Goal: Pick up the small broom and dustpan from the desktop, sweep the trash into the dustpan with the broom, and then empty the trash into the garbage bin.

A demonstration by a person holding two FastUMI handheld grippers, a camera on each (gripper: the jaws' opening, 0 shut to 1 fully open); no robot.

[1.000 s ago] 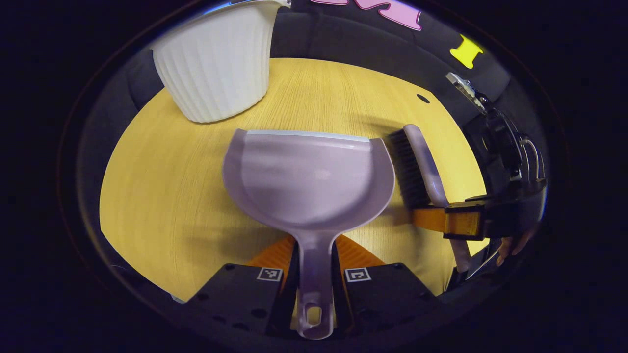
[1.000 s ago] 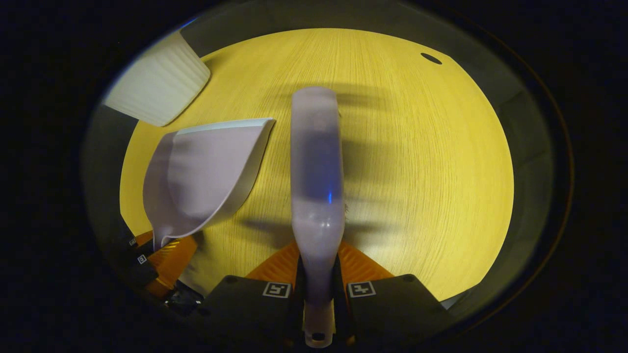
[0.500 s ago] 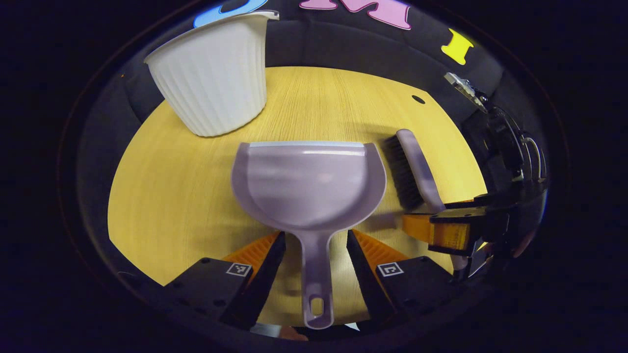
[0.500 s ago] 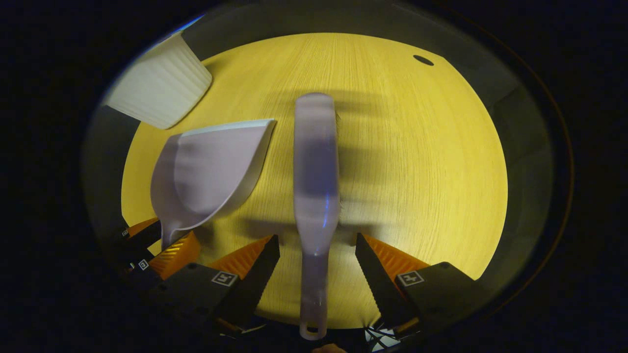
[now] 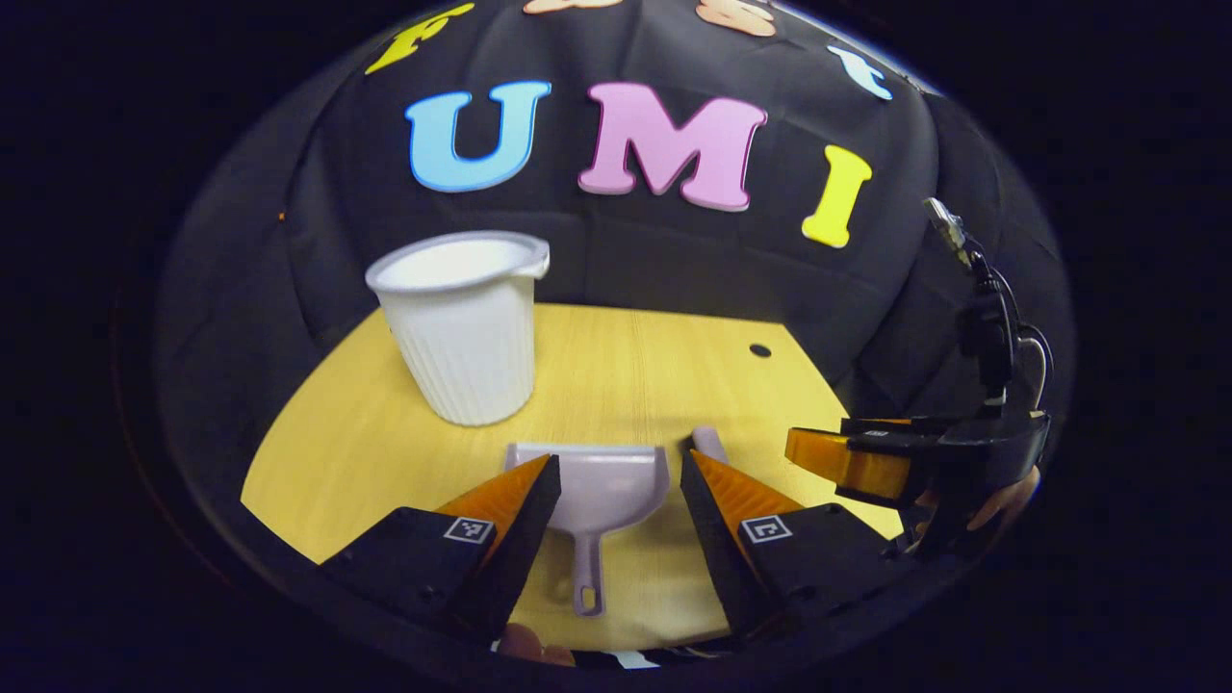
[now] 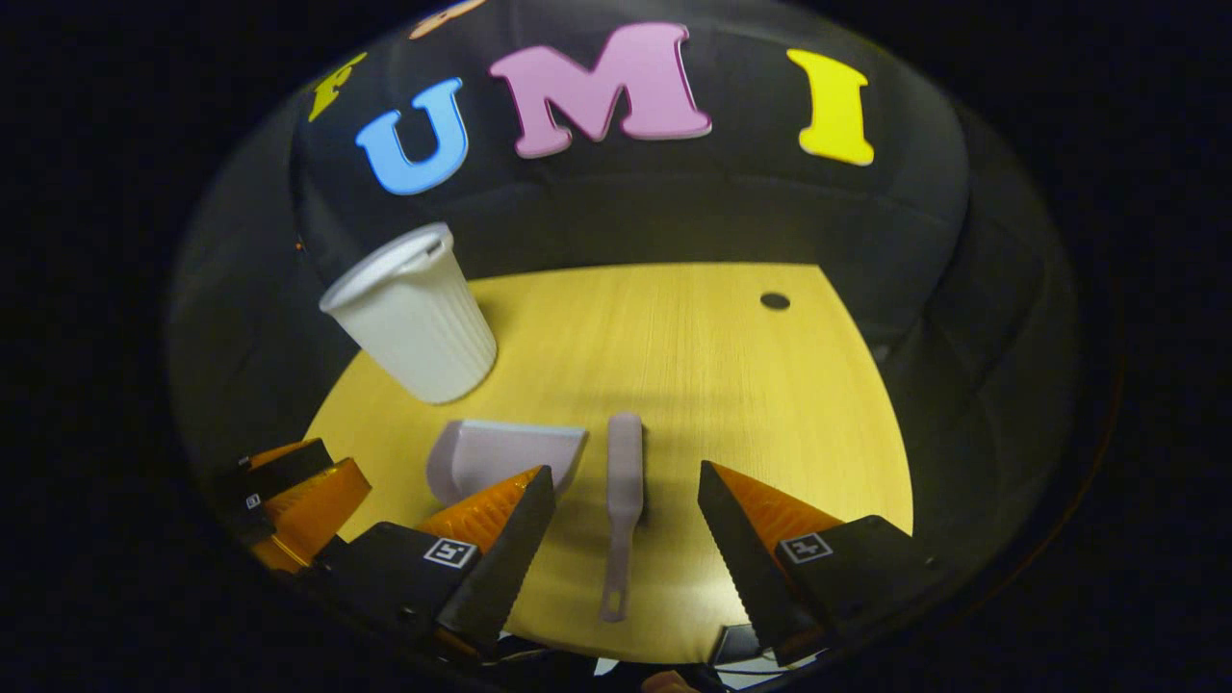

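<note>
Left gripper view: left gripper (image 5: 616, 472) spread wide, empty, above dustpan (image 5: 594, 486); bin (image 5: 462, 327) ahead-left. Right gripper view: right gripper (image 6: 624, 481) spread wide, empty, above broom (image 6: 622, 500).

The tabletop (image 6: 693, 366) looks like pale wood with a fine straight grain and a matt finish. Ahead of the tools, the garbage bin (image 5: 462, 327) is white ribbed plastic, matt. The dustpan (image 5: 597, 476) and small broom (image 6: 624, 481) are smooth lilac plastic with a faint sheen. The wall behind is black cloth, creased.
</note>
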